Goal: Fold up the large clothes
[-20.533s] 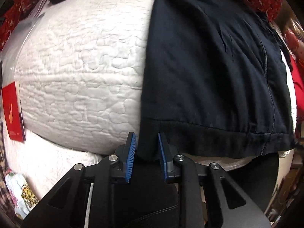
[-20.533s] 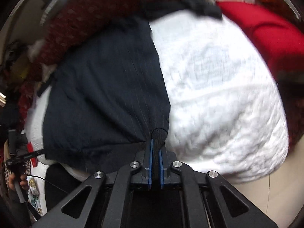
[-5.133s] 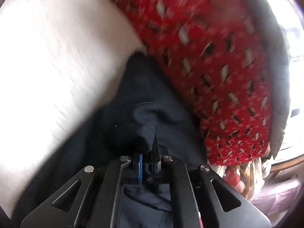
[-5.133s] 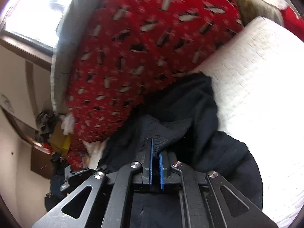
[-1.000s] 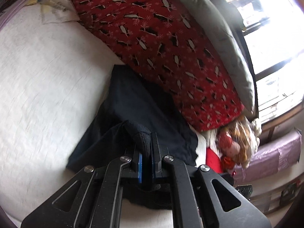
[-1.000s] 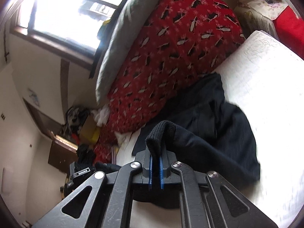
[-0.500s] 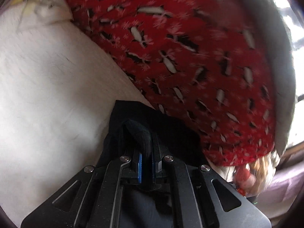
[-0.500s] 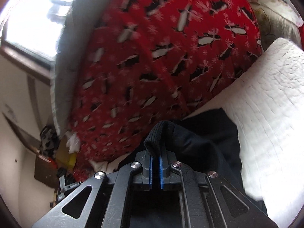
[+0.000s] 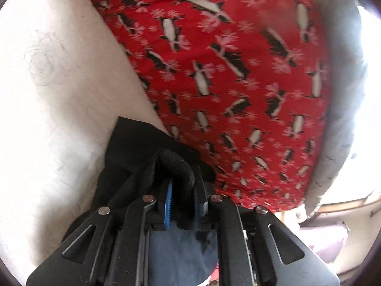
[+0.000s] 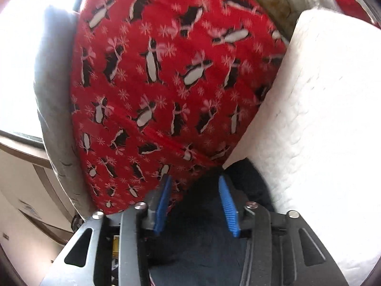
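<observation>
**Left jaws pinch the hem, right jaws stand spread**

The left gripper (image 9: 182,205) has its jaws pinching a thick ribbed fold of the dark garment (image 9: 133,147). The right gripper (image 10: 195,205) has its jaws spread over the same bunched, dark cloth (image 10: 209,238), which lies on the white quilted bed (image 10: 321,119) against the red penguin-print pillow (image 10: 166,83).

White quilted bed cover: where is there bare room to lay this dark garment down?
Bare white quilted bed cover shows left of the dark garment in the left wrist view, and right of it in the right wrist view. Ahead it is crowded: the red penguin-print blanket presses against the garment's far edge.
</observation>
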`<state>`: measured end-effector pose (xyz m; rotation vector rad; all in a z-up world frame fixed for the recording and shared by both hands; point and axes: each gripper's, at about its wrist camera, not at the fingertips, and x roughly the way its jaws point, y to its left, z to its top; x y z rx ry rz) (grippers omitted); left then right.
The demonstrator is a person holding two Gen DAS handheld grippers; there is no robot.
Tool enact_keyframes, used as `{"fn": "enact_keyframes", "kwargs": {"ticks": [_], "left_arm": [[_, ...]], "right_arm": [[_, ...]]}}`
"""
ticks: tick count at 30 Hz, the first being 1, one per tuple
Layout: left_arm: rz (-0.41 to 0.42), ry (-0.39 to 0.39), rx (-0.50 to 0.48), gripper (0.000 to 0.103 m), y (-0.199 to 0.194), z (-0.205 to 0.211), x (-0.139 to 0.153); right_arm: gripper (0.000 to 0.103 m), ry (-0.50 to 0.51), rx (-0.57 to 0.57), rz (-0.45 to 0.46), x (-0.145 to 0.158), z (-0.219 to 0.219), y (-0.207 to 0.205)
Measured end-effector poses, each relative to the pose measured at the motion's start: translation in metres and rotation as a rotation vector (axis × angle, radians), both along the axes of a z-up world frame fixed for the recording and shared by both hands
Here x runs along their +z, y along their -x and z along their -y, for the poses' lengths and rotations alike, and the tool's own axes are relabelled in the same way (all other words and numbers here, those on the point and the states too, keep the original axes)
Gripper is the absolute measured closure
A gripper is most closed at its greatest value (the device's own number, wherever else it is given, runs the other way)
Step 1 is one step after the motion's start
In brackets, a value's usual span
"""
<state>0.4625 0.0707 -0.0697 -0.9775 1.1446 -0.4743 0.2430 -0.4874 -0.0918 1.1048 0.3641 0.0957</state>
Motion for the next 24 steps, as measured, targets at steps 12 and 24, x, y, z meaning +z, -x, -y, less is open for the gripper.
{"fn": "enact_keyframes", "kwargs": {"ticks": [12, 24], "left_arm": [[0.162, -0.359, -0.055, 0.061, 0.001, 0.012, 0.038], [0.208, -0.637, -0.194, 0.061, 0.03, 0.061, -0.036]], "right_arm": [[0.047, 0.343, 0.041, -0.153, 0.007, -0.052, -0.024], [0.098, 0.51, -0.044, -0.135, 0.024, -0.058, -0.023]]}}
